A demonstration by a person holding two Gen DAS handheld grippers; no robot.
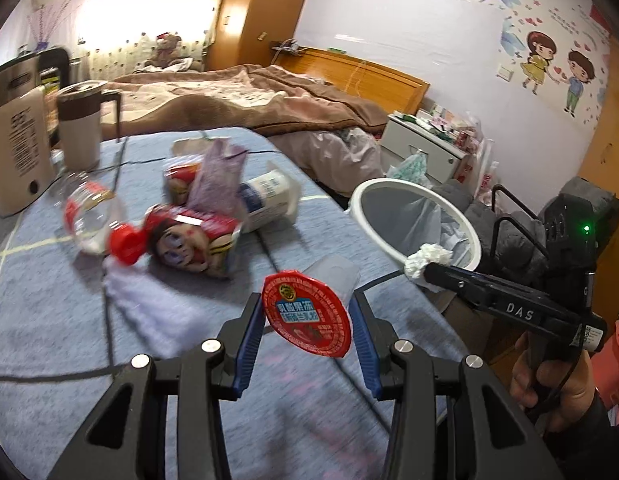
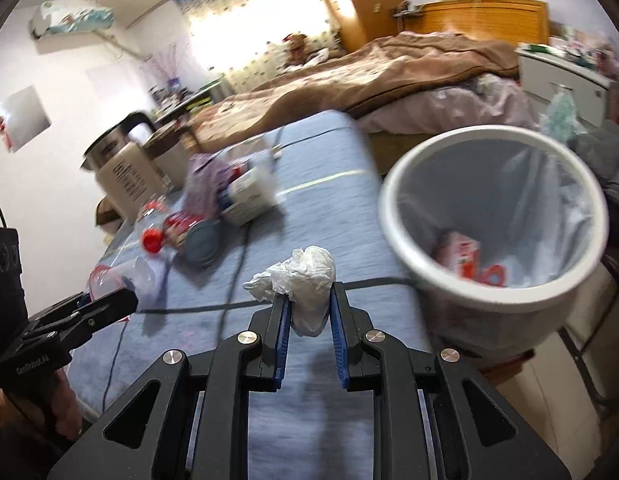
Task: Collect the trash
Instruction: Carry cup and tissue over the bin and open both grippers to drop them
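Two grippers, one item each

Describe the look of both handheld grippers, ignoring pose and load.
Both the left gripper and right gripper have matte black angular frames with silver rivets and ribbed blue finger pads. The right one carries white "DAS" lettering, a green indicator light, a black cable, and a pistol handle.

Motion-blurred: trash pile on surface. Carton half hidden by bin rim. Lid print too small to read.
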